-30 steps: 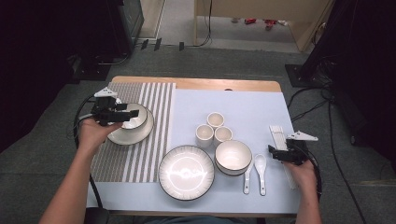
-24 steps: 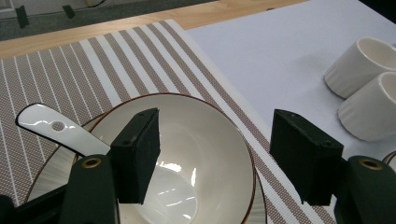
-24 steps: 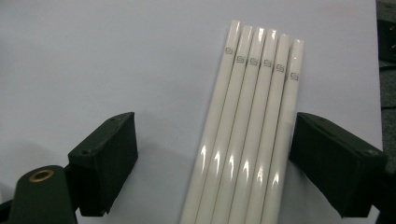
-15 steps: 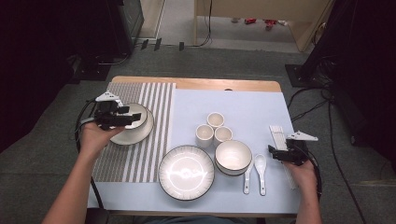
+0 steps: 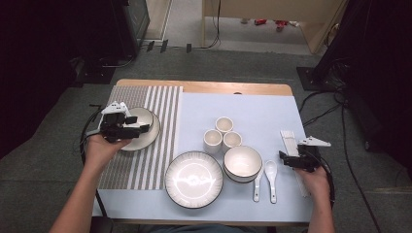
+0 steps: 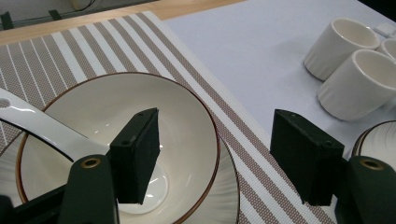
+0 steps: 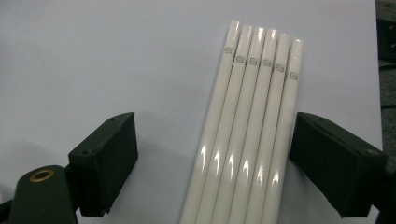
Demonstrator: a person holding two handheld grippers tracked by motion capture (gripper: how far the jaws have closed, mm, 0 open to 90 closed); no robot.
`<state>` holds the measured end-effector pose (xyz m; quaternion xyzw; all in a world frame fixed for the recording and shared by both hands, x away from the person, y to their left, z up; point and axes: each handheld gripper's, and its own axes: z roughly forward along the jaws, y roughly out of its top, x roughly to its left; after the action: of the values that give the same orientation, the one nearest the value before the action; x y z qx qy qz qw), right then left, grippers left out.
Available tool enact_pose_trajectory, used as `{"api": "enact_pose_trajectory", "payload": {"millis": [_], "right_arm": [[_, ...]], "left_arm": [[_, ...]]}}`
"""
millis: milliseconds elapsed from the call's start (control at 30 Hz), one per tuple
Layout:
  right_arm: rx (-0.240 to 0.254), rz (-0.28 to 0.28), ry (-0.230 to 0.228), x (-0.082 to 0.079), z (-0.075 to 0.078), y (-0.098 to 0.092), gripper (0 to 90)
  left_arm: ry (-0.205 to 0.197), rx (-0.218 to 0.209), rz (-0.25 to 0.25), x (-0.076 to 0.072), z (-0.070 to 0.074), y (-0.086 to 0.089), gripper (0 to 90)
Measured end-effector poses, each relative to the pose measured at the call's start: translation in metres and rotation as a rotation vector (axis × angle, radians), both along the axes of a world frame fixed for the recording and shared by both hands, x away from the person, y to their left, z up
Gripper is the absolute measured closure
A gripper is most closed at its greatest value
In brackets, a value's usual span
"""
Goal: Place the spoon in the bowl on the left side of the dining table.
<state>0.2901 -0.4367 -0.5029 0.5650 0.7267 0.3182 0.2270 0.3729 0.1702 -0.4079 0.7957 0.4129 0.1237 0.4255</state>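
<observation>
Bowl [image 6: 116,140], spoon inside, on striped mat: straddled at its rim by open left gripper [image 6: 224,158]; closing called for next. Chopsticks [image 7: 247,140] on surface: bracketed, ungripped, by open right gripper [image 7: 215,163].

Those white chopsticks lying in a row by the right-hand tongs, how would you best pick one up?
Take the outermost of the chopsticks across its thin shaft, from above. They lie flat and touching side by side on the table, so only the row's edge gives a pad room. The right tongs already straddle the whole row, open.
</observation>
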Motion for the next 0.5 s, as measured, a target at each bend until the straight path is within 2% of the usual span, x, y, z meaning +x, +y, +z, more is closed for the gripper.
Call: {"api": "enact_pose_trajectory", "payload": {"millis": [233, 400, 500], "right_arm": [[0.001, 0.0, 0.001, 0.0, 0.0, 0.0, 14.5], [0.0, 0.0, 0.001, 0.0, 0.0, 0.0, 14.5], [0.001, -0.001, 0.001, 0.0, 0.0, 0.0, 14.5]], "left_arm": [[0.006, 0.0, -0.006, -0.006, -0.006, 0.0, 33.4], [-0.015, 0.024, -0.027, -0.012, -0.006, -0.002, 33.3], [-0.017, 0.019, -0.037, -0.014, -0.006, -0.002, 33.3]]}}
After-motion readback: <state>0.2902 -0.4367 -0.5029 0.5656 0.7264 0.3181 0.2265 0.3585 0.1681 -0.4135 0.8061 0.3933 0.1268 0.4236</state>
